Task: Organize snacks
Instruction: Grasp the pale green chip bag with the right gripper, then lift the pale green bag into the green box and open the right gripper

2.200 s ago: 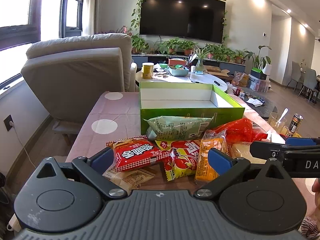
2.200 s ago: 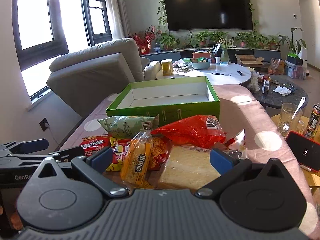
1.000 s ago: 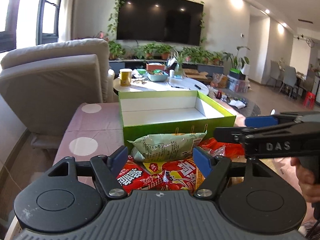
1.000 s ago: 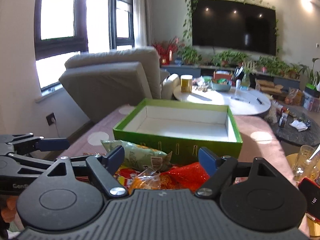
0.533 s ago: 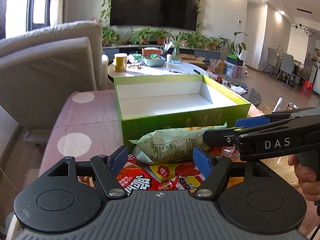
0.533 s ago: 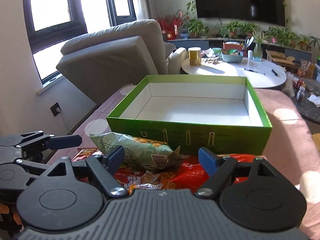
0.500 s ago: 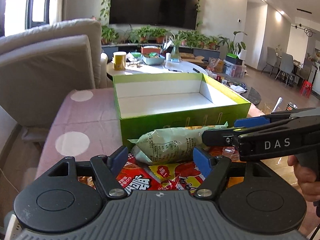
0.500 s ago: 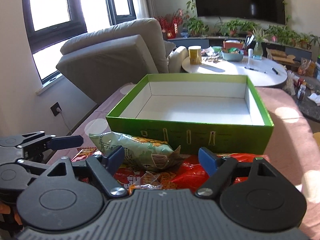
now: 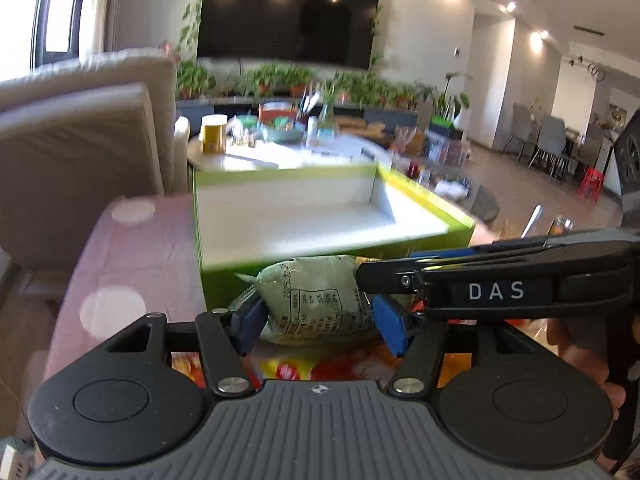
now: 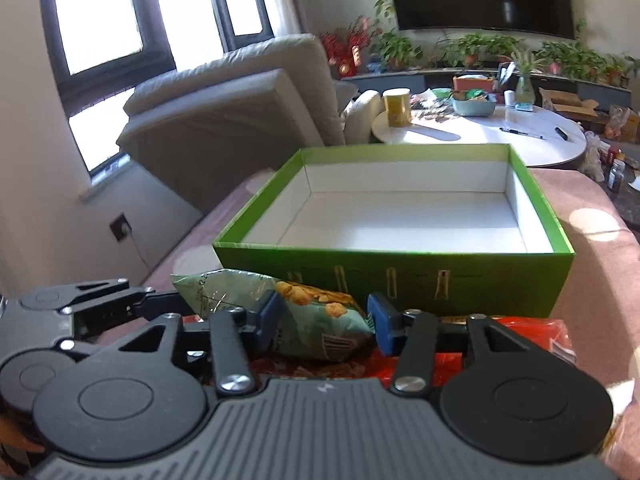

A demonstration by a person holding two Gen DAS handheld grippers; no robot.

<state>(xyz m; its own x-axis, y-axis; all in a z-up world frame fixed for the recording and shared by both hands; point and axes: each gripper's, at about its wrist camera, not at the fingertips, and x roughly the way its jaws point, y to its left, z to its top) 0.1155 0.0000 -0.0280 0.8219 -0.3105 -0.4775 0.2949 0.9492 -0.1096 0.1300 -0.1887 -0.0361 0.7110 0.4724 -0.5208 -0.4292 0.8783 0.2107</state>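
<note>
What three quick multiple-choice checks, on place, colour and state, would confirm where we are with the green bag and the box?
1. Where is the green bag?
A. Inside the box
B. In front of the box, atop other snacks
C. On the round table

2. What colour is the box outside?
A. Green
B. Red
C. Blue

3. What is in the box?
A. Two packets
B. A can
C. Nothing

Answers: 1 B, it lies before the box's front wall, between the closing jaws of the left gripper and the right gripper. 2 A, its walls are green. 3 C, its white floor is bare.
</note>
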